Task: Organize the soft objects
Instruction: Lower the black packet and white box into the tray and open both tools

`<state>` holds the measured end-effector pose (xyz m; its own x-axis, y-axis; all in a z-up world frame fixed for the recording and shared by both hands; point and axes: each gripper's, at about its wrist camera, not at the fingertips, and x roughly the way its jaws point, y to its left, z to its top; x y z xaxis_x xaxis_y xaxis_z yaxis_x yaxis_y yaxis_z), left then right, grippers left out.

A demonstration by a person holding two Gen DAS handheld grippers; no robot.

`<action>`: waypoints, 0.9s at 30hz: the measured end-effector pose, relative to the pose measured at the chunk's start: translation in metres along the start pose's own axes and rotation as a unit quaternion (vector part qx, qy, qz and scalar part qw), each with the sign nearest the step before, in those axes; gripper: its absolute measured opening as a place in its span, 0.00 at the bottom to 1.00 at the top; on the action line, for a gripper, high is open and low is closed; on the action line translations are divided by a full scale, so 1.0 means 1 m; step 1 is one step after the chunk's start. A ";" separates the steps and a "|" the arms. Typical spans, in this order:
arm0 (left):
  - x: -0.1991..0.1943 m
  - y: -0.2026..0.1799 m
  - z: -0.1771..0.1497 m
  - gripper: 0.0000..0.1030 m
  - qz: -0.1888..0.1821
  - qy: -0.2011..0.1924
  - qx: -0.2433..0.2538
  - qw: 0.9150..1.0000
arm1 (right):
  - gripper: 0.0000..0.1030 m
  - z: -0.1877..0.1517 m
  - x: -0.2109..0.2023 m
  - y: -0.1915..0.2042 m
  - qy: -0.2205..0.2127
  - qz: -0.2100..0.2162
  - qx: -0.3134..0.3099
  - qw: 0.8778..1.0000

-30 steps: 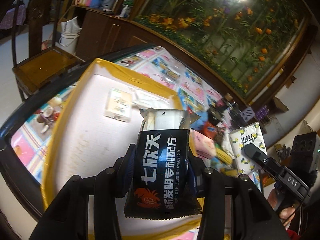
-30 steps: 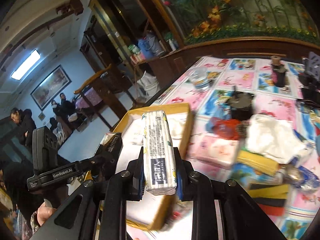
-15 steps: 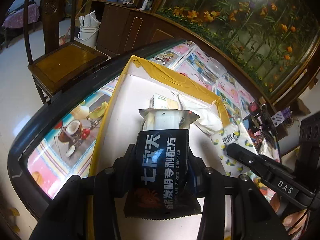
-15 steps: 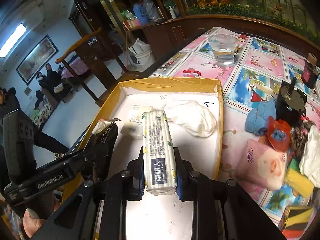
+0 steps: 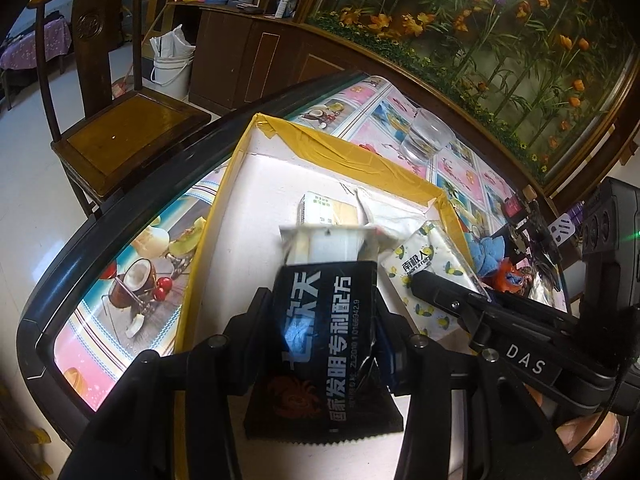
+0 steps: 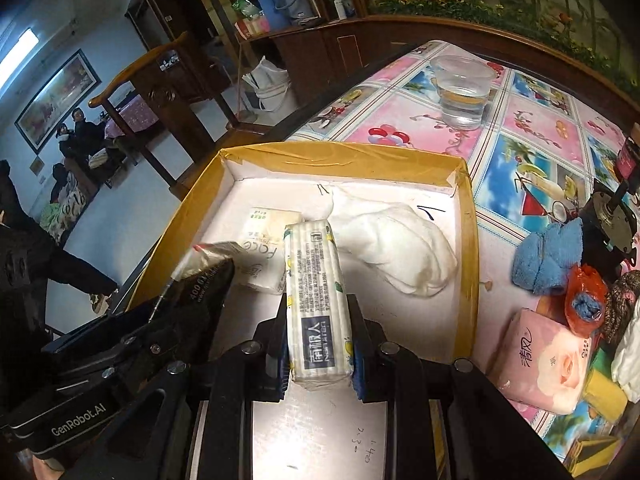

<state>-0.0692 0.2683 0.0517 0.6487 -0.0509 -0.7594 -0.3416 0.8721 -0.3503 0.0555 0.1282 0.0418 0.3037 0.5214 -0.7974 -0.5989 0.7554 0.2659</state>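
My left gripper (image 5: 324, 336) is shut on a black packet with white lettering (image 5: 326, 344) and holds it over the white box with yellow taped rim (image 5: 344, 152). My right gripper (image 6: 318, 344) is shut on a white tissue pack with lemon print (image 6: 316, 296), also over the box (image 6: 340, 156). That tissue pack shows in the left wrist view (image 5: 428, 264). The black packet shows at the left of the right wrist view (image 6: 200, 284). Inside the box lie a small white tissue pack (image 6: 260, 240) and a white cloth (image 6: 396, 248).
On the flowered tablecloth stand a plastic cup of water (image 6: 462, 92), a blue cloth (image 6: 550, 256), a pink tissue pack (image 6: 544, 364), a red-orange bag (image 6: 586, 296) and a dark metal object (image 6: 608, 220). A wooden chair (image 5: 116, 120) stands beyond the table's left edge.
Both grippers have moved over the box, each still holding its pack. They have come lower and closer to the box floor and to each other.
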 end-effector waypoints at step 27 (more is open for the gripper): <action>-0.067 -0.019 -0.029 0.87 -0.077 -0.125 -0.025 0.989 | 0.85 -0.022 -0.084 -0.017 -0.062 0.028 0.010 0.998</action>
<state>-0.1262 0.2410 0.0930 0.8414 -0.0542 -0.5378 -0.2546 0.8380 -0.4827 0.0240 0.0626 0.0918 0.3599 0.6072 -0.7084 -0.6036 0.7305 0.3195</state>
